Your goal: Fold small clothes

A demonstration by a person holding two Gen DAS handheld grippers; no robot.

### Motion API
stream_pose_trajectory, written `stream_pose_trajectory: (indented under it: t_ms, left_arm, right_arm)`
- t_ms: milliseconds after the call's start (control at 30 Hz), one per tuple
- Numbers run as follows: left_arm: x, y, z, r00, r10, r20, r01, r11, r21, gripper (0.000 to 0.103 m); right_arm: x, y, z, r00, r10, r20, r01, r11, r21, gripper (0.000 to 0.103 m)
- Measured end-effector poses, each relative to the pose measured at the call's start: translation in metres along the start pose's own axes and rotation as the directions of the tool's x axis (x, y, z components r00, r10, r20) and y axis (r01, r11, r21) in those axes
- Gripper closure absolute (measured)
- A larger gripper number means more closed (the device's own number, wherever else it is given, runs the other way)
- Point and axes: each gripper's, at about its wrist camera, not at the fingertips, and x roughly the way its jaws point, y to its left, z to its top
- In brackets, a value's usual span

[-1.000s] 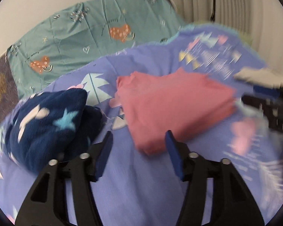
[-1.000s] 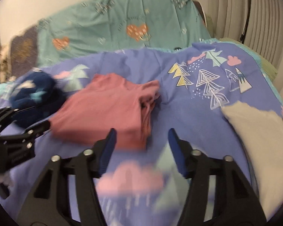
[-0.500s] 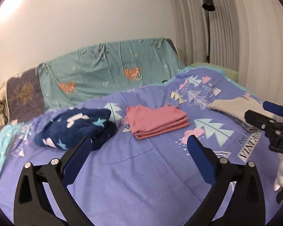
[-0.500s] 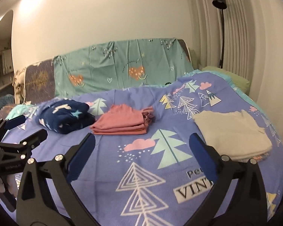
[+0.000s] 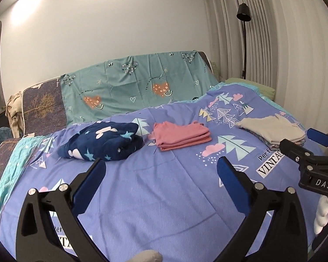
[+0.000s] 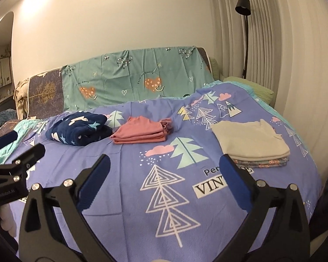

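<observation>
**Clerk:** Both claws have drawn back and up from the pink garment; a second ago the jaws flanked it close, half parted. Enter the present state.

**Me:** Item one, left claw [image 5: 159,172]: jaws fully apart, nothing between them, hanging over bare bed cover [image 5: 164,207] near the front edge. Item two, right claw [image 6: 164,170]: the same, wide apart and empty. I judge they hang back so the finished fold is not disturbed.

**Clerk:** The clothes?

**Me:** Pink garment [image 5: 181,134]: thin knit, folded to a flat layered rectangle, mid-bed toward the far edge. Navy fleece [image 5: 102,144]: thick, plush, white and pale-blue stars, a rounded bundle just beside the pink one, toward the left edge. Beige garment [image 6: 249,140]: smooth, squared off, topping a small stack by the right edge; a patterned piece shows beneath it.

**Clerk:** Why that layout?

**Me:** My reading: one row along the far side keeps the near half free as folding ground.

**Clerk:** Remaining?

**Me:** The fleece looks the loosest; probably next, though I cannot say it is unfolded.
</observation>
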Motion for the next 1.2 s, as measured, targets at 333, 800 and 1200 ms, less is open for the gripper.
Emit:
stream_pose_trajectory:
  t_ms: [333,800,1200]
  left_arm:
    - [-0.025,0.002,-0.012,1.0,-0.024,-0.003,0.024,1.0,-0.014,0.001]
    - [-0.026,-0.007,-0.026,0.999,-0.009,-0.044,0.009,1.0,-0.012,0.001]
    - [-0.026,-0.014,-0.031,0.998,-0.003,-0.056,0.004,1.0,0.013,0.001]
  right_arm:
    - [-0.02,0.0,-0.008,1.0,-0.009,-0.009,0.01,0.999,0.04,0.002]
    - [-0.028,0.0,-0.018,0.999,-0.005,-0.035,0.007,0.999,0.041,0.002]
    - [-0.026,-0.004,-0.025,0.999,-0.009,-0.054,0.011,0.999,0.043,0.002]
